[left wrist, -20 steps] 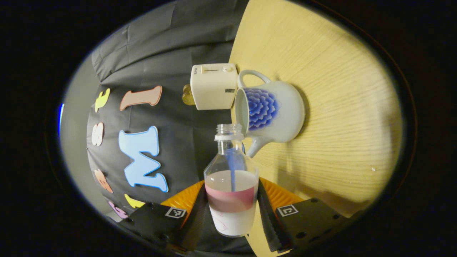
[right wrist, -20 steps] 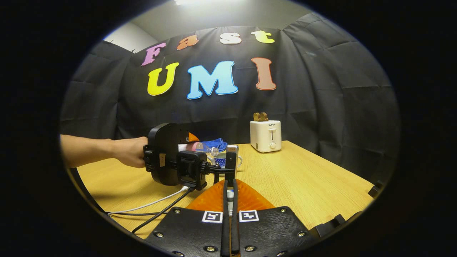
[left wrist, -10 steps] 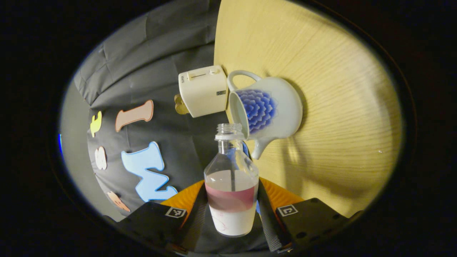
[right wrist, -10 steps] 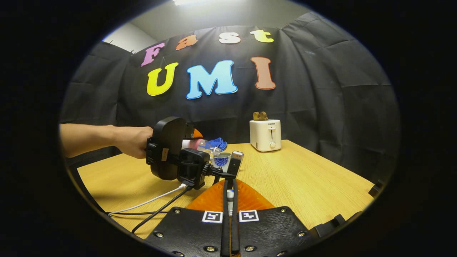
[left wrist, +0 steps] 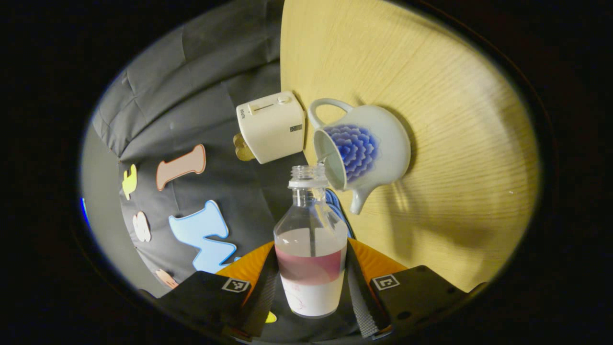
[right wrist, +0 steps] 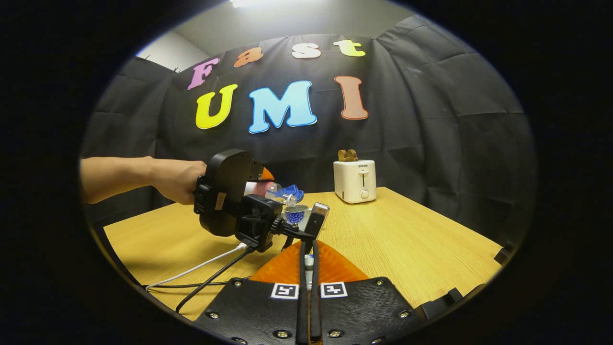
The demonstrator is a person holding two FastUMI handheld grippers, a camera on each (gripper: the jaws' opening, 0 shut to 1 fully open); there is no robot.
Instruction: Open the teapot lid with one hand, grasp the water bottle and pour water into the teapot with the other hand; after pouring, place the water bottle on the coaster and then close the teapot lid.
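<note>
The water bottle [left wrist: 310, 249] is a clear, uncapped plastic one with a pink-and-white label band, and the left tongs [left wrist: 310, 292] are clamping it by the lower body, one finger on each side. It is lying tipped over, its mouth sitting just at the open rim of the teapot [left wrist: 366, 151], and a thin stream of water is running from the mouth into the pot. Water is filling the bottle's lower part.

The teapot is white with a blue flower pattern, a loop handle and a short spout, standing on the wooden worktop [left wrist: 455, 143] with its top open. A white toaster [left wrist: 272, 125] is standing just behind it.

In the right gripper view a hand [right wrist: 179, 184] is holding the left gripper over the pot, and the right tongs [right wrist: 309, 280] are sitting close together on something small and pale; I cannot tell what it is.

One bottle, one teapot, one toaster.
</note>
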